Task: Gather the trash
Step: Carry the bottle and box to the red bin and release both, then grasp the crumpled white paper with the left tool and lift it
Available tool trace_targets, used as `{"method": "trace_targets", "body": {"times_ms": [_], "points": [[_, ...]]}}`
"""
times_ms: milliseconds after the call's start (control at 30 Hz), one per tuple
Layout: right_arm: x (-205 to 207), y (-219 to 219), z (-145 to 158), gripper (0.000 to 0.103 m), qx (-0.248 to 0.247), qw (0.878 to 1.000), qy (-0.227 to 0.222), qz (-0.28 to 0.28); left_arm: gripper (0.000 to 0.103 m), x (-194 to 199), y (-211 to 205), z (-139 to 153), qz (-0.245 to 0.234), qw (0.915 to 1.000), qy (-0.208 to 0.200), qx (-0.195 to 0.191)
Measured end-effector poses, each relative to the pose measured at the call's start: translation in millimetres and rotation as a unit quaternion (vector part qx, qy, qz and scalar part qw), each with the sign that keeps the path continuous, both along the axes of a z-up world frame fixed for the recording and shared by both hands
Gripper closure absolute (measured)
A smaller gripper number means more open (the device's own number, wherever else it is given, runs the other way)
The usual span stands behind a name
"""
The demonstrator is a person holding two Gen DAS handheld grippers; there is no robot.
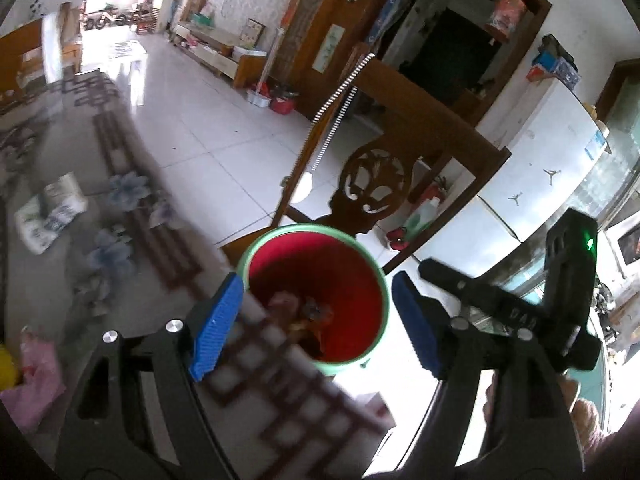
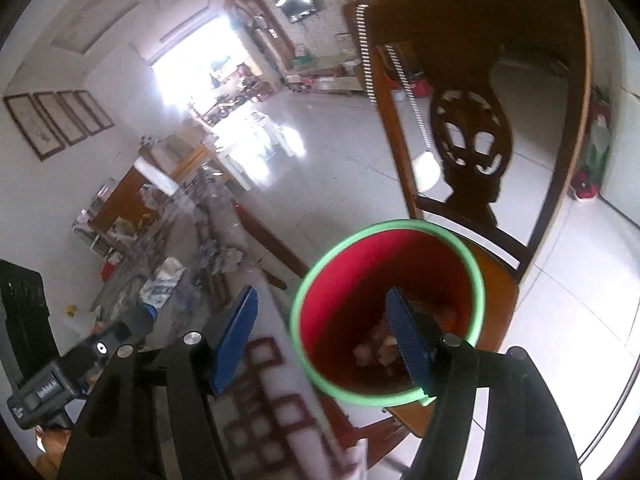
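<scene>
Both grippers tilt steeply down over a red bucket (image 1: 320, 296) with a green rim, which sits on the seat of a wooden chair (image 2: 500, 292) just past the table edge. The bucket stands near the middle of each wrist view, and a small heap of crumpled scraps (image 1: 308, 316) lies at its bottom; they are too blurred to name.

The left gripper (image 1: 316, 324) has its blue pads spread wide with nothing between them, one pad over the patterned tablecloth (image 1: 132, 216) and the other out over the bucket's right rim. To its right in that view, the black frame of the other tool crosses, and part of a hand (image 1: 576, 412) shows behind it.

The right gripper (image 2: 324, 338) is likewise spread and empty. Its left pad hangs over the table edge, its right pad lies across the bucket's mouth.

Farther left on the table lie a folded printed packet (image 1: 52, 212) and a pink plastic bag (image 1: 32, 384) near the bottom left edge. Beyond the chair the tiled floor (image 1: 224, 128) stretches to a bright doorway.
</scene>
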State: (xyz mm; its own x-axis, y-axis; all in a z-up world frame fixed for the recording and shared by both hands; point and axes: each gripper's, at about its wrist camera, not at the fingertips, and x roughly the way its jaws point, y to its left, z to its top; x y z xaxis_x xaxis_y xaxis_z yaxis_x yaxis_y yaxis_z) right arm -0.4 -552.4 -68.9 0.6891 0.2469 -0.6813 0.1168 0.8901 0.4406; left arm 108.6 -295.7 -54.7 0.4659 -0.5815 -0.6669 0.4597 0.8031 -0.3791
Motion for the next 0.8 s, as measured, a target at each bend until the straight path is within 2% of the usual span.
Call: {"method": "trace_targets", "body": {"times_ms": [167, 267, 367, 467, 567, 700, 800], "points": [[-1, 41, 27, 0.037, 0.009, 0.999, -0.022, 0.046, 0.029, -22, 50, 12, 0.049, 0.9987, -0.008, 0.008], [-5, 76, 45, 0.033, 0.019, 0.995, -0.04, 0.087, 0.029, -37, 86, 17, 0.093, 0.9951, -0.018, 0.03], [-10, 118, 53, 0.032, 0.033, 0.989, -0.044, 0.137, 0.029, -57, 144, 15, 0.172, 0.9832, -0.02, 0.058], [-13, 158, 49, 0.032, 0.032, 0.982, -0.033, 0.181, 0.029, -69, 195, 2, 0.231, 0.9709, 0.009, 0.062], [-15, 191, 40, 0.032, 0.014, 0.977, -0.013, 0.211, 0.032, -75, 248, -19, 0.297, 0.9505, 0.043, 0.082], [-21, 206, 44, 0.032, -0.028, 0.976, -0.028, 0.214, 0.035, -71, 274, -46, 0.317, 0.9387, 0.086, 0.106], [-21, 203, 40, 0.032, -0.024, 0.978, -0.019, 0.208, 0.035, -66, 285, -61, 0.336, 0.9301, 0.106, 0.104]]}}
